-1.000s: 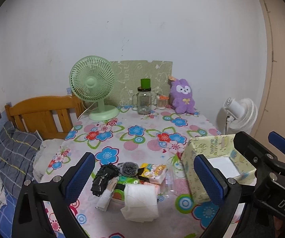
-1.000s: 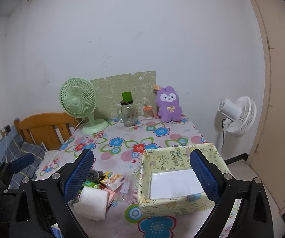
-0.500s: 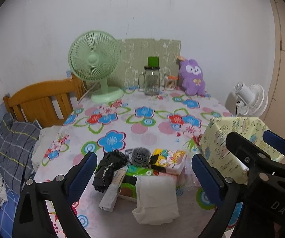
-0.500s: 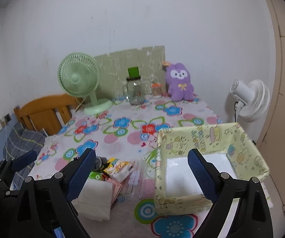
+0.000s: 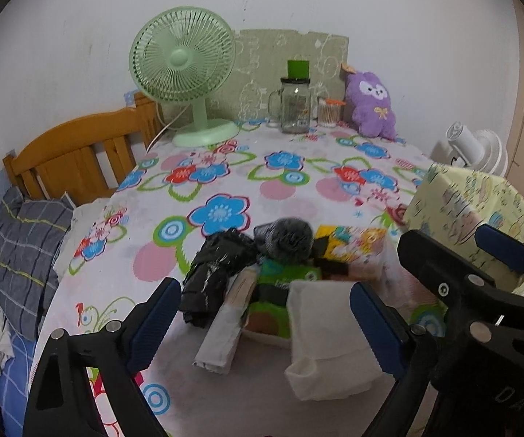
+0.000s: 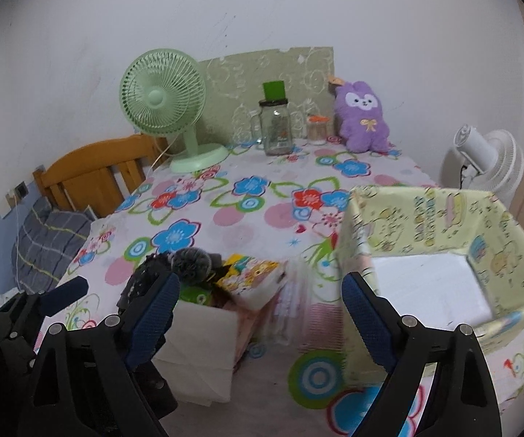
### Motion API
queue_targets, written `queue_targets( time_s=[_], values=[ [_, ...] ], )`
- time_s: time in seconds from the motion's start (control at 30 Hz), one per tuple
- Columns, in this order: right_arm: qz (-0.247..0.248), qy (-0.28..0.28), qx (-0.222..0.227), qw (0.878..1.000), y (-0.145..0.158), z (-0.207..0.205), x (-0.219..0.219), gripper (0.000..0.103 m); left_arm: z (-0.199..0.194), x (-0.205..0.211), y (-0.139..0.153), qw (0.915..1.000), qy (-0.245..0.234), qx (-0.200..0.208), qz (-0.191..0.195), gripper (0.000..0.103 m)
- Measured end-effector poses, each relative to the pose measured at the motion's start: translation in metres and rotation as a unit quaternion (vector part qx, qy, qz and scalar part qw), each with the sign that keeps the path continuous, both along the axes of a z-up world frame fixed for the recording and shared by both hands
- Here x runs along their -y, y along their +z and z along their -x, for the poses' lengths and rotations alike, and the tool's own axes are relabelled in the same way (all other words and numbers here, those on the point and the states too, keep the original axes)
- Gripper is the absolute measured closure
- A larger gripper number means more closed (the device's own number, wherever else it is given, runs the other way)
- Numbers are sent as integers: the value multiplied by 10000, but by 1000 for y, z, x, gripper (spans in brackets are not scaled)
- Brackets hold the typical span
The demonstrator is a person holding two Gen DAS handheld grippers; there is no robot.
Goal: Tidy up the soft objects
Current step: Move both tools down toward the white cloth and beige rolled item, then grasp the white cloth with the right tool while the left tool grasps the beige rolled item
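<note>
Soft pile (image 5: 273,280) on the flowered surface (image 5: 225,182), just left of the yellow box (image 6: 444,255). Left tool (image 5: 262,322) wide apart, jaws just narrowing, nothing gripped, white folded cloth (image 5: 329,338) below. Right tool (image 6: 258,313) likewise, over pile's box-side edge.

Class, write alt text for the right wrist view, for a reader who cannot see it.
An open right gripper, holding nothing, hangs over a flowered table, between a heap of soft packets on the left and an empty yellow box on the right. A green fan, jar and purple plush stand at the wall.
</note>
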State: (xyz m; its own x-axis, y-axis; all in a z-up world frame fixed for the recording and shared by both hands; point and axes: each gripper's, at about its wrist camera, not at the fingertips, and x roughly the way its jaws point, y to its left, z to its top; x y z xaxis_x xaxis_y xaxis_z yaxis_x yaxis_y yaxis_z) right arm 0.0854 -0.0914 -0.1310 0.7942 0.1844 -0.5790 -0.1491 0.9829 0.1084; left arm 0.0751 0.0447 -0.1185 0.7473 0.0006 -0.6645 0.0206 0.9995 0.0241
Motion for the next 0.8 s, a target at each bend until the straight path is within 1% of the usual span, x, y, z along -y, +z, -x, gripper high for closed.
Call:
queue_targets(
  time_s=[0.2,0.27,0.5,0.67,0.73,0.8],
  values=[
    [56,160,-50,9998,-8,-2,-14,10,-1,-14,-14,9998,171,-123,16,9],
    [116,184,-53,9997,-11,-2,-19,10,-1,-18,-19,9995,241,-180,-16,12],
    [151,204,-106,9996,-13,-3,-29,10,-2,-28,-29,9991,286,-312,-26,13],
    [161,274,-303,9990,-21,-4,-39,10,-1,-35,-37,9988,290,-389,34,18],
    [150,289,-433,9985,-26,-6,-42,10,-2,-38,-40,9985,276,-457,103,21],
    [155,315,-552,9979,-31,-8,-45,10,-1,-40,-42,9984,252,-472,179,21]
  ],
)
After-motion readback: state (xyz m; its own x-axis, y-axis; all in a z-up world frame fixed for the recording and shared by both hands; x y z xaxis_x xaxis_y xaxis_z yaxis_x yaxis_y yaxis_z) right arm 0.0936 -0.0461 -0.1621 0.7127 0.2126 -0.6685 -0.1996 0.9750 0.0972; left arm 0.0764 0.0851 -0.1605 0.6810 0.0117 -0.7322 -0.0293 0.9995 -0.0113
